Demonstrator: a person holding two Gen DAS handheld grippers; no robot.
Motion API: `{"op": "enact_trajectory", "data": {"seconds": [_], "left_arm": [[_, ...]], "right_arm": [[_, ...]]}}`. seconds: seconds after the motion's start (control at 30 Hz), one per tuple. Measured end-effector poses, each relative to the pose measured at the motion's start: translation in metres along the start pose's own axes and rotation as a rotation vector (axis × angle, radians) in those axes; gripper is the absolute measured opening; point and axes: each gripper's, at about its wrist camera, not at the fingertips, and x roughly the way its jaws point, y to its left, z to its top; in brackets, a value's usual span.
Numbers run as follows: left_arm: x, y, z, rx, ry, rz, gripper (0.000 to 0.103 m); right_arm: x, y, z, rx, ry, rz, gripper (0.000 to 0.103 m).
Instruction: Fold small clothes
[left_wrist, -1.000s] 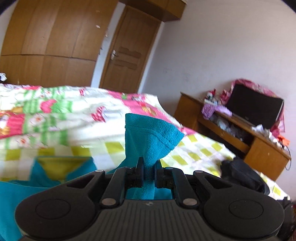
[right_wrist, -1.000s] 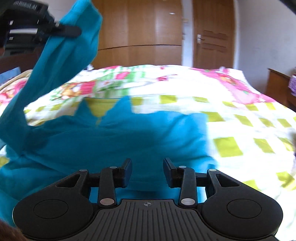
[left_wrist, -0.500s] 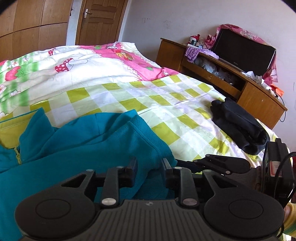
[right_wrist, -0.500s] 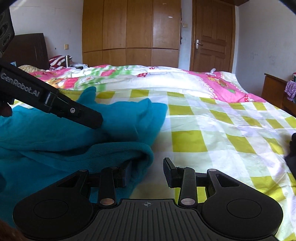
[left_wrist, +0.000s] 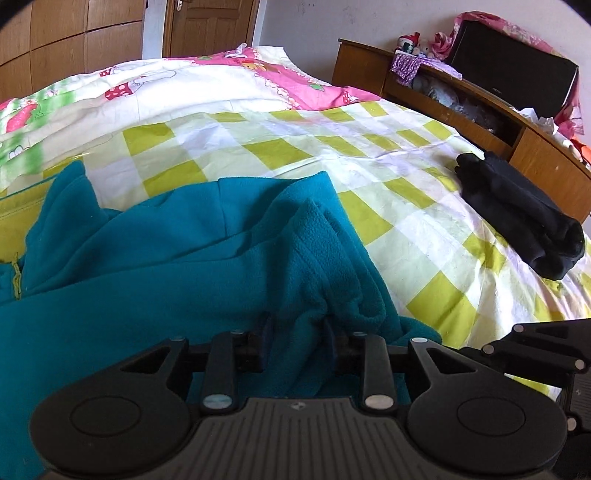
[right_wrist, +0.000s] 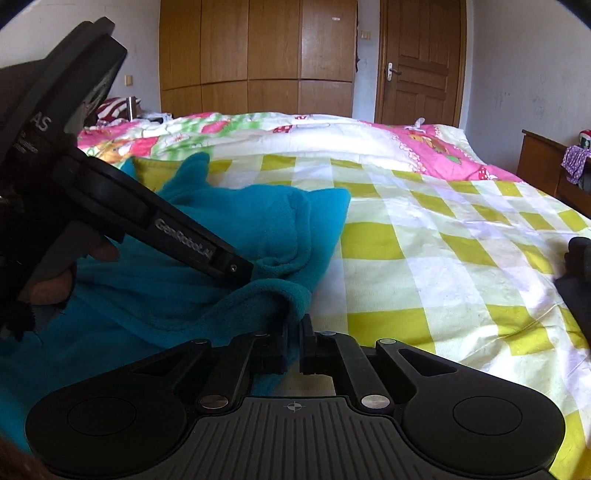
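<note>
Teal fleece (right_wrist: 229, 236): right tool (right_wrist: 294, 345) clamped on hem; left tool (left_wrist: 298, 345) just parting, fold between.

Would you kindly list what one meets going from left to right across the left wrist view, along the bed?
Teal fleece jacket → yellow-checked bedsheet → black folded garment → wooden cabinet.

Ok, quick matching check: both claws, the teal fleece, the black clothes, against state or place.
Things: 1 left claw; 2 right claw; 3 teal fleece; 4 black clothes.
States: A beside the wooden cabinet; B shut on fleece hem; C open, fleece fold between; D bunched under both claws.
Pairs: 1-C, 2-B, 3-D, 4-A.
The left claw's jaws have just been opening.
</note>
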Motion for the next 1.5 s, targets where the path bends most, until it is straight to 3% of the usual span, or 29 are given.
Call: {"op": "enact_trajectory", "data": {"seconds": [0.17, 0.27, 0.33, 0.47, 0.6, 0.67, 0.7, 0.77, 0.9, 0.93, 1.0, 1.17, 1.2, 1.33, 1.4, 1.5], "left_arm": [[-0.025, 0.002, -0.004, -0.026, -0.046, -0.032, 0.043], [-0.052, 0.007, -0.014, -0.042, -0.089, -0.053, 0.043], [-0.066, 0.012, -0.022, -0.038, -0.101, -0.032, 0.043], [-0.084, 0.03, -0.038, -0.039, -0.112, 0.06, 0.043], [-0.104, 0.066, -0.05, -0.101, -0.175, 0.167, 0.043], [-0.116, 0.093, -0.058, -0.164, -0.186, 0.251, 0.044], [-0.121, 0.106, -0.063, -0.195, -0.18, 0.296, 0.044], [-0.133, 0.141, -0.082, -0.277, -0.148, 0.402, 0.044], [-0.171, 0.183, -0.113, -0.431, -0.162, 0.362, 0.036], [-0.181, 0.18, -0.116, -0.406, -0.163, 0.375, 0.036], [-0.201, 0.169, -0.125, -0.35, -0.158, 0.391, 0.037], [-0.26, 0.15, -0.169, -0.311, -0.105, 0.389, 0.042], [-0.271, 0.147, -0.179, -0.316, -0.093, 0.392, 0.042], [-0.316, 0.132, -0.227, -0.343, -0.059, 0.387, 0.043], [-0.33, 0.126, -0.247, -0.362, -0.052, 0.394, 0.048], [-0.337, 0.124, -0.271, -0.406, -0.034, 0.378, 0.05]], "right_arm": [[-0.011, 0.007, -0.009, -0.127, 0.062, -0.012, 0.004], [-0.031, -0.002, -0.012, -0.094, 0.071, 0.014, 0.006], [-0.044, -0.011, -0.004, -0.044, 0.027, 0.027, 0.01], [-0.038, -0.026, 0.023, 0.101, -0.024, 0.052, 0.019], [-0.019, -0.01, 0.046, 0.121, -0.098, 0.129, 0.019], [0.0, -0.003, 0.051, 0.159, -0.06, 0.174, 0.018], [0.012, 0.0, 0.051, 0.168, -0.027, 0.167, 0.016], [0.037, 0.003, 0.043, 0.139, 0.064, 0.024, 0.006], [0.038, -0.004, 0.035, 0.152, 0.069, 0.005, 0.005], [0.031, -0.001, 0.039, 0.134, 0.072, -0.001, 0.005], [0.004, 0.011, 0.041, 0.071, 0.047, -0.01, 0.019], [-0.081, 0.044, 0.02, -0.095, 0.079, 0.08, 0.02], [-0.094, 0.05, 0.014, -0.121, 0.094, 0.097, 0.024], [-0.144, 0.073, -0.013, -0.159, 0.225, 0.131, 0.029], [-0.162, 0.077, -0.024, -0.118, 0.289, 0.137, 0.039], [-0.177, 0.082, -0.037, -0.044, 0.391, 0.164, 0.044]]}}
